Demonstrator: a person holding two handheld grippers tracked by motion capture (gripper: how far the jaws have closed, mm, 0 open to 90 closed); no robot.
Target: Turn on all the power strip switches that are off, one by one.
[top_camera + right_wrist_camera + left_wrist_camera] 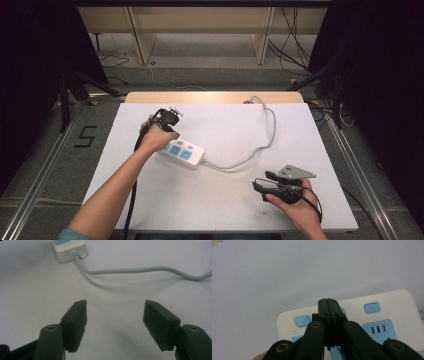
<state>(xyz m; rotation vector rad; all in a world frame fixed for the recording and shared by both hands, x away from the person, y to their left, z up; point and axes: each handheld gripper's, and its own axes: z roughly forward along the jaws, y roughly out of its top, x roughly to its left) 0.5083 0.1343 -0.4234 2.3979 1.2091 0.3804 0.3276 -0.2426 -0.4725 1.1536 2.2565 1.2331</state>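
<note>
A white power strip [186, 152] with blue sockets lies left of the table's middle, and its grey cable [250, 155] curves off to the back edge. My left gripper [166, 125] is over the strip's far end. In the left gripper view its jaws [329, 301] are shut with nothing between them, tips over the strip [392, 302] between two blue buttons, partly hiding a third. A small red light [364, 317] glows on the strip. My right gripper [262, 181] is open at the front right, its jaws [115, 307] wide apart over bare table, facing the strip's cable end [68, 247].
The white table top [220, 200] stretches around the strip. The cable [130, 270] crosses the table between my right gripper and the strip. Beyond the table's back edge are a wooden bench frame [200, 25] and loose floor cables [290, 45].
</note>
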